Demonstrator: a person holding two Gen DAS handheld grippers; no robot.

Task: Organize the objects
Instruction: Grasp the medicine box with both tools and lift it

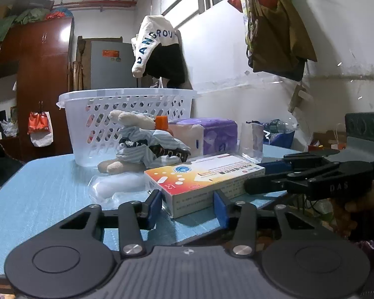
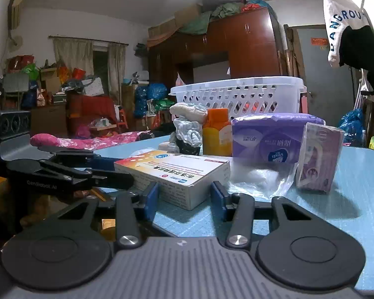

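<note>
A white and orange medicine box (image 1: 202, 177) lies on the blue table (image 1: 45, 191) near its front corner. My left gripper (image 1: 188, 205) is open with the box's near end between its blue pads. My right gripper (image 2: 183, 199) is open too, its pads either side of another corner of the same box (image 2: 174, 172). Each gripper shows in the other view: the right one in the left wrist view (image 1: 261, 177), the left one in the right wrist view (image 2: 112, 172). A white perforated basket (image 1: 127, 119) stands at the back of the table.
Between box and basket lie a plush toy in striped cloth (image 1: 142, 147), an orange-capped bottle (image 2: 217, 134), a purple tissue pack (image 2: 271, 134), a small purple packet (image 2: 319, 157) and a clear plastic bag (image 1: 117, 189). The table's front edge runs just under both grippers.
</note>
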